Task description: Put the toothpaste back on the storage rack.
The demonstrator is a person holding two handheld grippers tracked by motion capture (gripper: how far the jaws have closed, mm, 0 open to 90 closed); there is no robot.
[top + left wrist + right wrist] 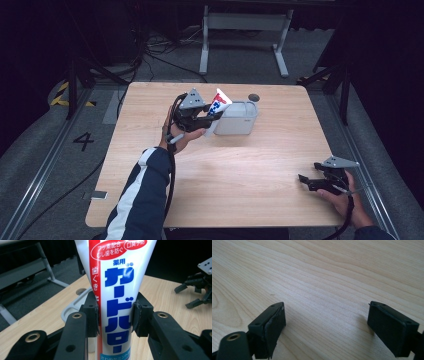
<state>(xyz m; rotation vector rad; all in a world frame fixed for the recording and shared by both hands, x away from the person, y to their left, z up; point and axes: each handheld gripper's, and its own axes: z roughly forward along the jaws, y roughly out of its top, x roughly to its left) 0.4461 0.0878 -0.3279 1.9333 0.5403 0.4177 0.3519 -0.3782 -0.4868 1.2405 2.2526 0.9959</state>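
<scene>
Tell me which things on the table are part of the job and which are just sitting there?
Part of the job:
- toothpaste tube, clamped in the left gripper
- grey bin, right beside the tube

Just there:
- right gripper, jaws open with nothing between them, low over the wooden table
- round hole in the tabletop behind the bin

White toothpaste tube (117, 290), blue lettering, upright, above table
</scene>
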